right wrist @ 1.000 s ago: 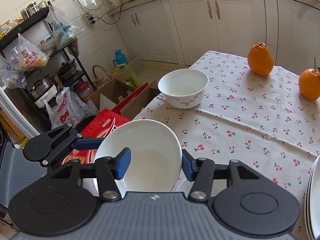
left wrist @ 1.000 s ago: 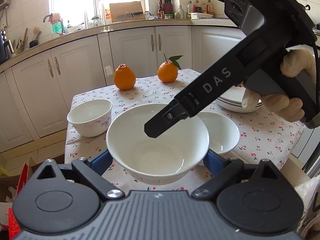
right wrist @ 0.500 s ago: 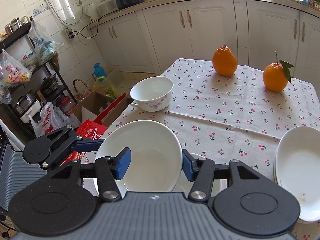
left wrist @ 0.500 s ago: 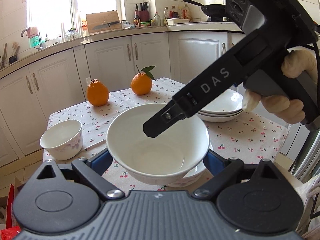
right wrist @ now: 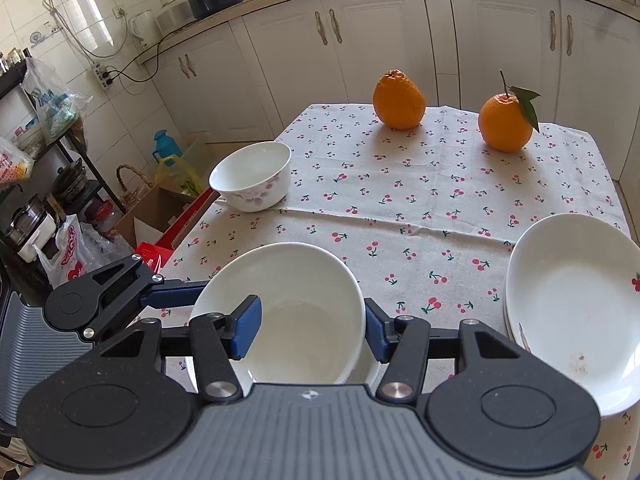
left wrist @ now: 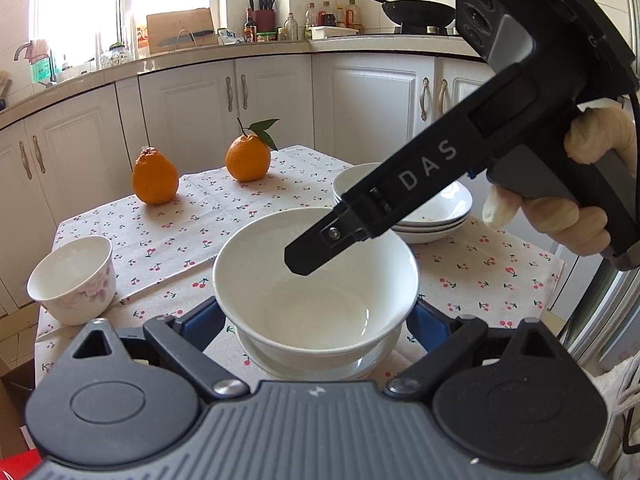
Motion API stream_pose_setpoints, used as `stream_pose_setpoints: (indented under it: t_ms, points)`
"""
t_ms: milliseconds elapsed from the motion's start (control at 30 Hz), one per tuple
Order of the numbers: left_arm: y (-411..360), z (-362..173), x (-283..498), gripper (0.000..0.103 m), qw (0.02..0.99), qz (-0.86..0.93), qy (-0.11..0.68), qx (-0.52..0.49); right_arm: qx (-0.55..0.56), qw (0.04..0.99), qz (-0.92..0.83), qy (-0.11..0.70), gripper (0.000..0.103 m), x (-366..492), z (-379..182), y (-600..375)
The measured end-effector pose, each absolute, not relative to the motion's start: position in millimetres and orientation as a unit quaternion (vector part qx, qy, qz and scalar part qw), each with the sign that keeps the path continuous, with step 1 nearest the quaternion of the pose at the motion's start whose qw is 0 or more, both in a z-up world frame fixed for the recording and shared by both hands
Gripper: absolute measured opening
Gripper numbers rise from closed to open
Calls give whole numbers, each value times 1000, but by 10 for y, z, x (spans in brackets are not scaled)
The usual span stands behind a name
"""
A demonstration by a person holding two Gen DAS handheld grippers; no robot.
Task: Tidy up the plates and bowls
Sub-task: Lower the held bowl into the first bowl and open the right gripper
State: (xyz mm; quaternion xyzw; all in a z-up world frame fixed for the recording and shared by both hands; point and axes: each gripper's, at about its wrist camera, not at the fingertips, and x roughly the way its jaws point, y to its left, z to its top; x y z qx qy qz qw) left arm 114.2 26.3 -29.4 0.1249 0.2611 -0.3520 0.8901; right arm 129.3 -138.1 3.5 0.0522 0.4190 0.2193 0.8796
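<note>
A large white bowl (left wrist: 316, 280) is held at the near table edge, carried jointly: the left gripper (left wrist: 316, 320) is spread wide around its outer walls, the blue pads (left wrist: 202, 318) seemingly pressed to each side, while the right gripper (right wrist: 312, 328) is pinched narrow over the rim, one pad inside and one outside. Directly beneath the bowl, a second white bowl (left wrist: 316, 364) is seen, so nesting appears nearly done; whether the two are already touching cannot be told. Release is judged to be what remains here. Just beyond the bowl and to its right, a stack of shallow plates (left wrist: 436, 216) is already gathered, which suggests that part is finished. Off to the bowl's left, a smaller flower-patterned bowl (left wrist: 72, 280) is left standing alone near the table corner, not yet sorted. Farther back from the bowl, two oranges (left wrist: 155, 178) are set on the cherry-print tablecloth (left wrist: 224, 216), apart from each other. Behind the table, white kitchen cabinets (left wrist: 188, 108) are lined under a cluttered counter, with a wok (left wrist: 416, 10) on the stove and a bright window (left wrist: 76, 4) beyond. Boxes and bags are crowded on the floor (right wrist: 132, 216) left of the table.
</note>
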Motion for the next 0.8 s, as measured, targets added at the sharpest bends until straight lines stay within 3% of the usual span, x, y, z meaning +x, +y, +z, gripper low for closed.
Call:
stream_pose_setpoints:
  t_ms: [800]
  points:
    - [240,-393,1209,96,885,-351,283,118,49,873,214,436,60,1384,-102,-1366]
